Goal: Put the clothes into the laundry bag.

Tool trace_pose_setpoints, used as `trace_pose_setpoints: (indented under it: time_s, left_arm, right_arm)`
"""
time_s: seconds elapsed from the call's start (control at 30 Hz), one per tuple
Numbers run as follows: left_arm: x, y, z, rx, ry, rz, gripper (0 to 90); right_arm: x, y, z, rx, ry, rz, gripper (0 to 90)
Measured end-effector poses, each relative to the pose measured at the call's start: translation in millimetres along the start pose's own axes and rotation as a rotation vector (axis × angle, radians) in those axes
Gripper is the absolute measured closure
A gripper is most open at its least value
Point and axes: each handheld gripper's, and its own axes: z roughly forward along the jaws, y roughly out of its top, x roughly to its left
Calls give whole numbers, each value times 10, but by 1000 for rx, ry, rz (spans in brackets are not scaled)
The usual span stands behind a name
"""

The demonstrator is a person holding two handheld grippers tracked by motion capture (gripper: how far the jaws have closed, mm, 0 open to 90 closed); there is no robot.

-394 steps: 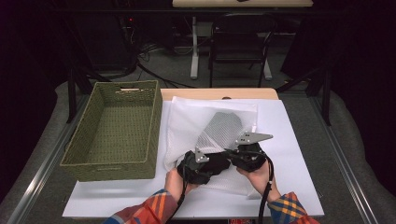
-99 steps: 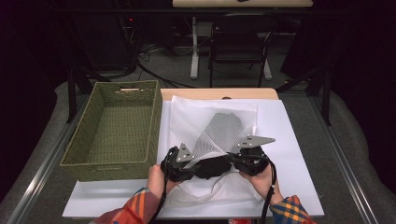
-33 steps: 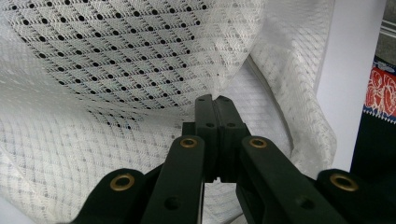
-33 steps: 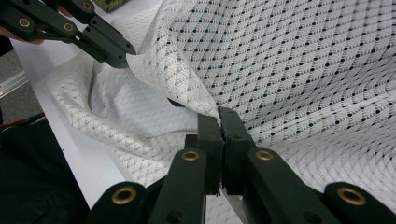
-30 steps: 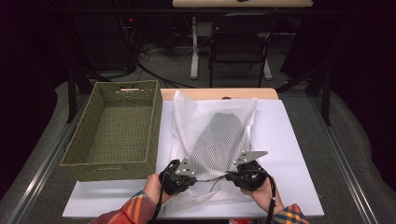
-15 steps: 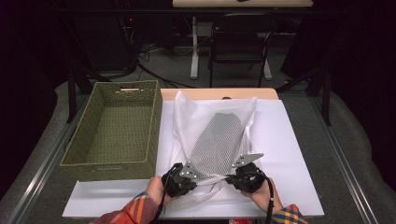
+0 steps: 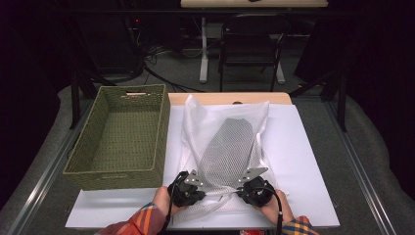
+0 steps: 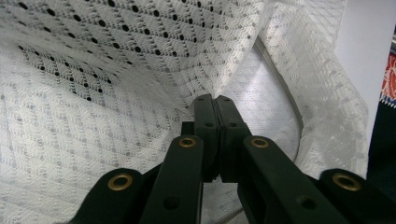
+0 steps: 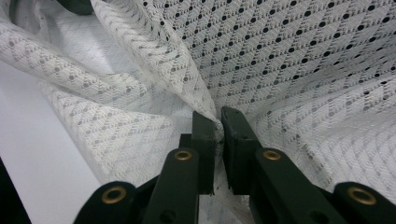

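A white mesh bag (image 7: 200, 122) with a dark grey piece (image 7: 230, 142) inside lies stretched lengthwise on the white table sheet (image 7: 303, 156). My left gripper (image 7: 201, 189) pinches the bag's near edge at the left, its jaws together on the mesh (image 8: 93, 93) in the left gripper view (image 8: 215, 99). At the near right, my right gripper (image 7: 241, 188) holds the same edge. There a fold of mesh (image 9: 303, 70) runs into a narrow gap between the jaw tips (image 9: 218, 115). Both pairs of jaws have just been opening slightly, with the mesh still between them.
A green woven basket (image 7: 117, 169) stands left of the bag, close to its side. Beyond the table's far edge are a chair (image 7: 252, 44) and a table leg (image 7: 203, 54) on the floor. Bare white sheet lies right of the bag.
Both grippers have drawn the bag's near edge a little toward the person and lower. The bag now lies flatter and more stretched out.
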Motion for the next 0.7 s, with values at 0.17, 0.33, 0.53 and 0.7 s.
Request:
trace_pose_setpoints:
  time_s: [0.17,0.33,0.53,0.7]
  left_arm:
    - [-39,2,-46,-46,22,0,602]
    - [-46,-8,-213,-113,76,-11,367]
    - [-51,-36,-503,-212,111,-29,208]
    - [-78,-79,-722,-296,129,-25,151]
  right_arm:
    - [12,13,-100,-62,17,-27,691]
    - [17,31,-262,-151,21,-27,522]
    - [-25,43,-468,-239,-16,6,297]
    - [-40,31,-668,-319,-60,8,164]
